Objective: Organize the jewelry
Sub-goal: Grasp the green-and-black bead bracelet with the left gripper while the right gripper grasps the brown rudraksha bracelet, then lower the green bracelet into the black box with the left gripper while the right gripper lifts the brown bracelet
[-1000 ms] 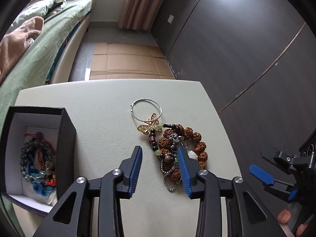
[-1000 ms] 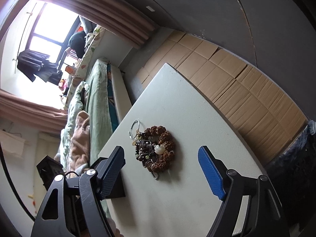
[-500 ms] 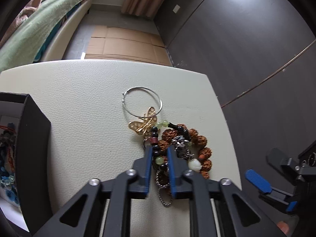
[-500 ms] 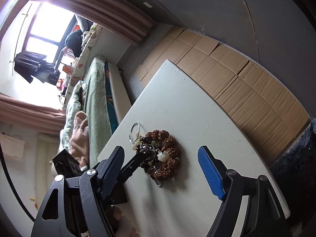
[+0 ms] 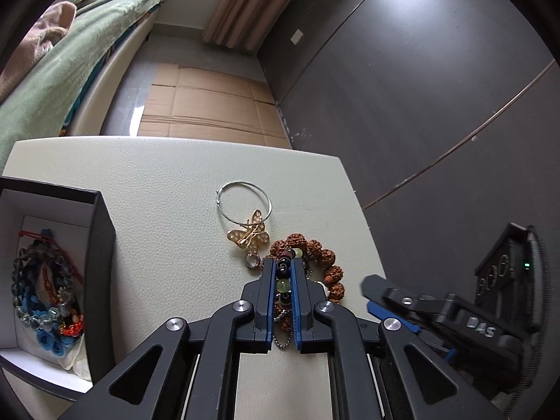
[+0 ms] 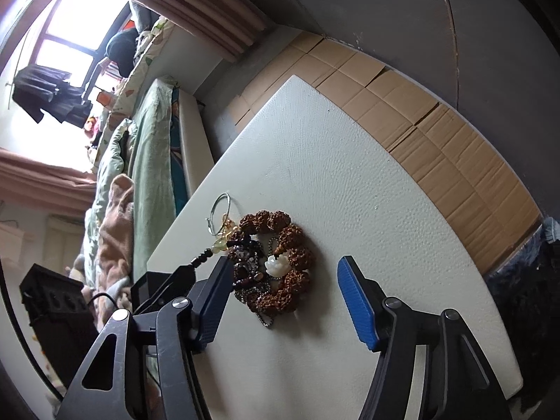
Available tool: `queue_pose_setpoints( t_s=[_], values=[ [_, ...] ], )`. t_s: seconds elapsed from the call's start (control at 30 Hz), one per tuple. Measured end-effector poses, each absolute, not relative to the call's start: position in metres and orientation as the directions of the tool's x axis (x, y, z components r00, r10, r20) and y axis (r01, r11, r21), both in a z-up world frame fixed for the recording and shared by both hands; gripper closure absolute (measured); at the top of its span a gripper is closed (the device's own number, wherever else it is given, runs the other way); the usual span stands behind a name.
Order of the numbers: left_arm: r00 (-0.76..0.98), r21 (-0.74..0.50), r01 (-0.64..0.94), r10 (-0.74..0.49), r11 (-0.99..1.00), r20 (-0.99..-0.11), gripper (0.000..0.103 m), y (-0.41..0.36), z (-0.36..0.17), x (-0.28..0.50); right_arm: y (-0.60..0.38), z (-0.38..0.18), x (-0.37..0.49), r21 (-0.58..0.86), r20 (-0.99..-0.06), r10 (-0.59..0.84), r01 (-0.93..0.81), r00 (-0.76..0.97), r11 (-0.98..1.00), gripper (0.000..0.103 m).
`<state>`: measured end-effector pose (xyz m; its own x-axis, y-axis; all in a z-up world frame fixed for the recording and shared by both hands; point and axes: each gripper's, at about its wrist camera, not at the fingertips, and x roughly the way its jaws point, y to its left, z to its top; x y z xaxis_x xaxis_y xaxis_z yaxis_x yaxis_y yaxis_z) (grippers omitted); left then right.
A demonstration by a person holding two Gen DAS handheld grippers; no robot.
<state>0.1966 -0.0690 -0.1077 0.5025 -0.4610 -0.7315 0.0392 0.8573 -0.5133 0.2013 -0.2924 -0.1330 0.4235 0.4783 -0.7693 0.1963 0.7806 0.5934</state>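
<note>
Jewelry lies heaped on the surface point(image 5: 168, 210) under my left hand-held gripper point(image 5: 282, 273), which pinches a bead strand point(image 5: 284, 268). Its chain point(image 6: 260, 288) tangles with the brown bracelet point(image 6: 292, 266), so lifting could drag everything. My right hand-held gripper point(image 6: 283, 301) is closing, nothing pressed.

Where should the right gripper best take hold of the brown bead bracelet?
Probably at the outer arc of the brown bead bracelet, on the side away from the left gripper, coming down from above. It lies flat on the table, and that arc is free of the chains. The right gripper, jaws closing, straddles it without touching.
</note>
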Motion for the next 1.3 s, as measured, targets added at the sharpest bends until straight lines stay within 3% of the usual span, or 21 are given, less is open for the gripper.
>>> queue_pose_setpoints(
  t_s=[0.1,0.33,0.93,0.97,1.03,1.1,1.3],
  values=[
    [0.522,-0.529,0.050,-0.474,0.847,-0.709,0.095,-0.062,-0.100,0.191,-0.284,-0.136,0.207,0.556,-0.792,0.450,0.184,0.412,0.810,0.040],
    [0.560,-0.553,0.033,-0.474,0.833,-0.680,0.095,-0.039,-0.088,0.182,-0.265,-0.144,0.218,0.462,-0.842,0.379,0.149,0.385,0.875,0.057],
    [0.591,-0.556,-0.009,-0.444,0.831,-0.673,0.095,-0.008,-0.082,0.159,-0.219,-0.136,0.228,0.094,-0.876,0.069,0.030,0.478,0.995,0.058],
    [0.592,-0.553,-0.012,-0.439,0.833,-0.676,0.095,-0.006,-0.082,0.157,-0.217,-0.136,0.227,0.071,-0.877,0.053,0.020,0.477,0.997,0.059],
    [0.596,-0.549,-0.020,-0.431,0.835,-0.678,0.095,-0.002,-0.081,0.153,-0.213,-0.135,0.222,0.016,-0.881,0.016,-0.002,0.472,1.000,0.070],
    [0.601,-0.552,-0.028,-0.427,0.834,-0.676,0.095,0.001,-0.080,0.150,-0.219,-0.133,0.218,0.063,-0.887,0.062,-0.014,0.458,0.998,0.077],
    [0.614,-0.567,-0.044,-0.426,0.822,-0.665,0.095,0.007,-0.077,0.142,-0.255,-0.126,0.203,0.361,-0.840,0.316,0.020,0.440,0.932,0.080]
  ],
)
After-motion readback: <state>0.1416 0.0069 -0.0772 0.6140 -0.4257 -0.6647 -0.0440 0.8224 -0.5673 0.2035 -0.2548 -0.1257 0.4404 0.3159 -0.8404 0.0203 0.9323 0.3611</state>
